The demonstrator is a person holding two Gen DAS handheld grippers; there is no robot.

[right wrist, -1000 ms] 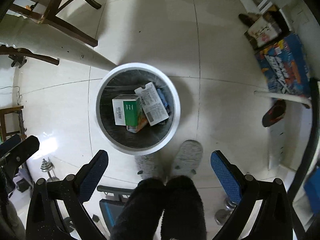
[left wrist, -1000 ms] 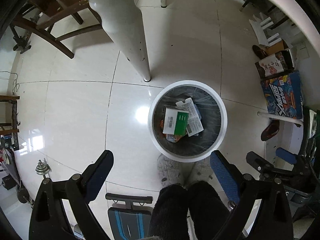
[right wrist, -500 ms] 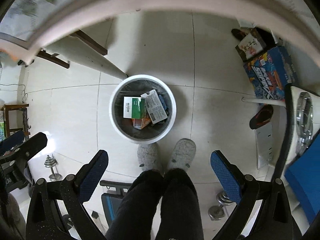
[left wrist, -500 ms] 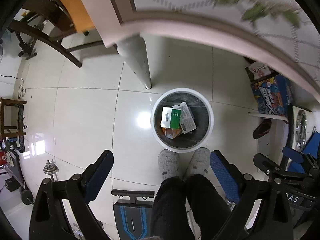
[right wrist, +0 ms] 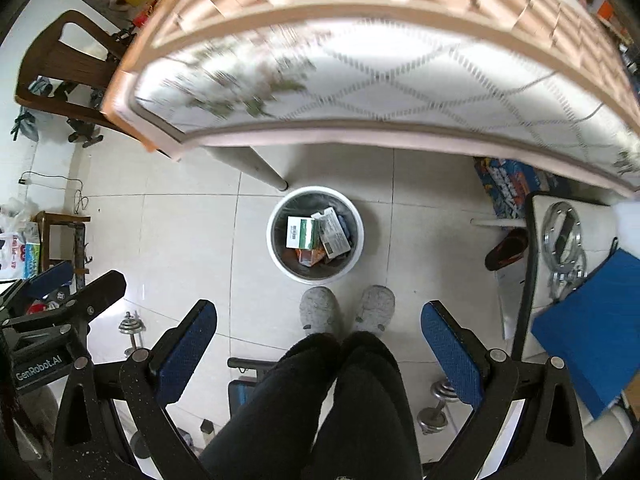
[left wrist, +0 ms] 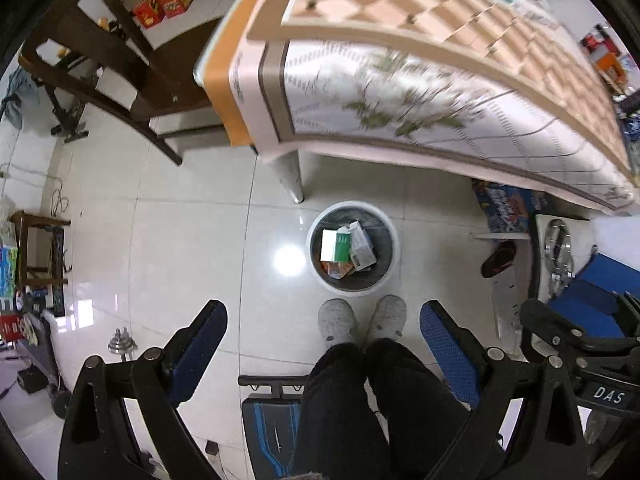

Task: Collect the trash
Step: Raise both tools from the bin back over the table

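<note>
The table draped in a white and tan patterned cloth (left wrist: 420,92) now fills the top of both views, where a second ago only its pale leg and the floor tiles showed — both grippers have risen well above the floor. Below, the round white trash bin with a dark liner (left wrist: 390,258) stands beside the table leg, just ahead of the person's grey slippers (left wrist: 338,322). It holds a green and white carton (left wrist: 335,245), a printed grey box (left wrist: 362,246) and orange wrappers (left wrist: 338,269). The left gripper (left wrist: 324,338) is spread wide, holding nothing; the right gripper (right wrist: 319,338) likewise gapes, touching nothing.
</note>
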